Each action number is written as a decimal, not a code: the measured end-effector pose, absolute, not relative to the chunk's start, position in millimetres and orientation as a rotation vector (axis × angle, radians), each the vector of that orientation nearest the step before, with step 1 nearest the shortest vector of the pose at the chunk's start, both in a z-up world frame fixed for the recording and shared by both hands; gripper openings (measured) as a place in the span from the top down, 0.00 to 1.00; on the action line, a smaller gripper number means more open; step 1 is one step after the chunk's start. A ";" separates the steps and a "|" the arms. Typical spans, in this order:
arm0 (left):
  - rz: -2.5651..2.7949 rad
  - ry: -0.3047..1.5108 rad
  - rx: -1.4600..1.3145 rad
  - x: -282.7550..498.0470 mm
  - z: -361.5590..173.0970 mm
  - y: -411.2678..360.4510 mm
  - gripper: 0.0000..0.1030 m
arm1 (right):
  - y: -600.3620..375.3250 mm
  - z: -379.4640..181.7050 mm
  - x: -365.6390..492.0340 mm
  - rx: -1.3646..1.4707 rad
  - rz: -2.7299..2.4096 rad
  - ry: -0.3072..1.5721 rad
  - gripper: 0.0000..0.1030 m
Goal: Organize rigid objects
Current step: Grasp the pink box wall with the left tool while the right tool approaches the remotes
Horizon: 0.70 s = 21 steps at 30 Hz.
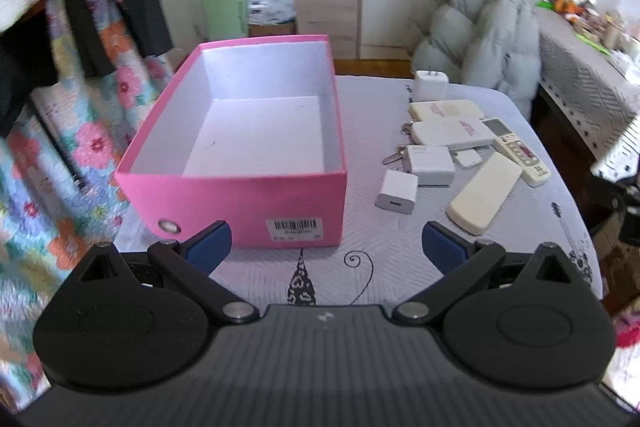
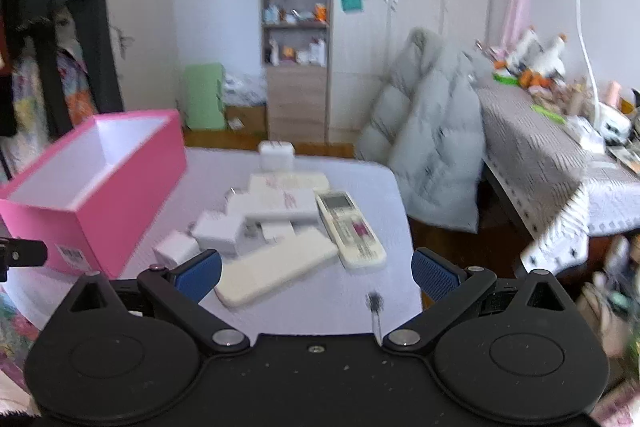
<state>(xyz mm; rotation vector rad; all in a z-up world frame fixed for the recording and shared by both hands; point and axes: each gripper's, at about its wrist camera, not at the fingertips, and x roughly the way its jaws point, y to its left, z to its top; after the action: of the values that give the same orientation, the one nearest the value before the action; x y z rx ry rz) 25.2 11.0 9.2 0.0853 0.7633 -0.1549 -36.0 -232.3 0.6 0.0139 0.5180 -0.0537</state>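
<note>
Both the left gripper [image 1: 326, 247] and right gripper [image 2: 316, 273] hang spread and empty — the cream remote [image 2: 276, 269] looks light, stiff, slick — best pinched across its narrow sides.

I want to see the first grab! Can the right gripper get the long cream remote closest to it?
Probably yes. The right gripper is open, and the cream remote lies flat just ahead, on top of the pile with nothing covering it.

Matt pink cardboard box [image 1: 240, 163], quilted cloth table cover [image 1: 400, 247], glossy plastic chargers [image 1: 396, 191]
</note>
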 end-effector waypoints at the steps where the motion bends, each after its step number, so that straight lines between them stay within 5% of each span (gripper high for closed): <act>1: -0.177 0.768 0.105 29.9 14.3 13.9 0.00 | -233.4 0.7 -36.2 0.009 -0.024 0.477 0.00; 11: -0.094 0.688 0.227 62.0 72.1 61.0 0.03 | -251.0 18.4 14.8 0.084 0.126 0.547 0.00; 21: -0.044 0.758 0.188 119.7 66.8 119.5 0.13 | -254.7 11.2 58.0 0.035 0.090 0.614 0.00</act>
<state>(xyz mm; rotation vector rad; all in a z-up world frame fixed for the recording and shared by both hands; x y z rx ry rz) 119.7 119.5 66.8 0.1882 0.7581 -0.0438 58.0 -254.7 11.2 0.0346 0.6141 0.0901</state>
